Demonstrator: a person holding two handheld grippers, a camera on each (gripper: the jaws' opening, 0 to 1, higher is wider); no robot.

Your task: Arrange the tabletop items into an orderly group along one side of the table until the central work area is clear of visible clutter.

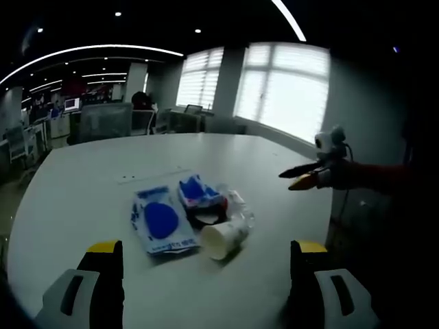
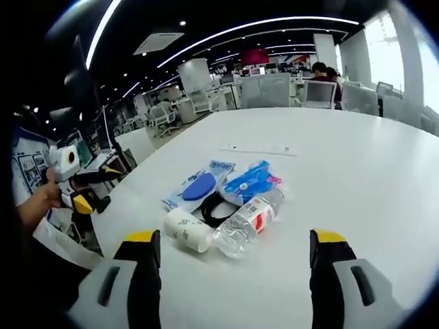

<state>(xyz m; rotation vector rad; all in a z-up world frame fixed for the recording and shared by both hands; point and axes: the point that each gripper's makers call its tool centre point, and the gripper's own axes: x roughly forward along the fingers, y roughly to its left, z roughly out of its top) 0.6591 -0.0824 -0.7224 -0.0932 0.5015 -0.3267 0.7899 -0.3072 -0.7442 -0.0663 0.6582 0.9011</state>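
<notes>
A small heap of items lies on the white table [image 1: 75, 178]. It holds a blue-and-white packet [image 1: 161, 221], a second blue packet with red print [image 1: 199, 192], a white paper cup [image 1: 221, 238] on its side, a clear plastic bottle [image 1: 241, 214] and a black ring [image 1: 206, 216]. My left gripper [image 1: 206, 257] is open, short of the heap and apart from it. From the opposite side, the cup [image 2: 186, 231], the bottle [image 2: 250, 221] and both packets [image 2: 199, 185] [image 2: 250, 181] lie just ahead of my open right gripper [image 2: 234, 240], nothing between its jaws.
A thin pale strip [image 2: 259, 149] lies on the table beyond the heap. The right gripper [image 1: 302, 177], in a hand, hovers at the table's edge; the left gripper [image 2: 82, 188] shows likewise. Desks, chairs and windows stand behind.
</notes>
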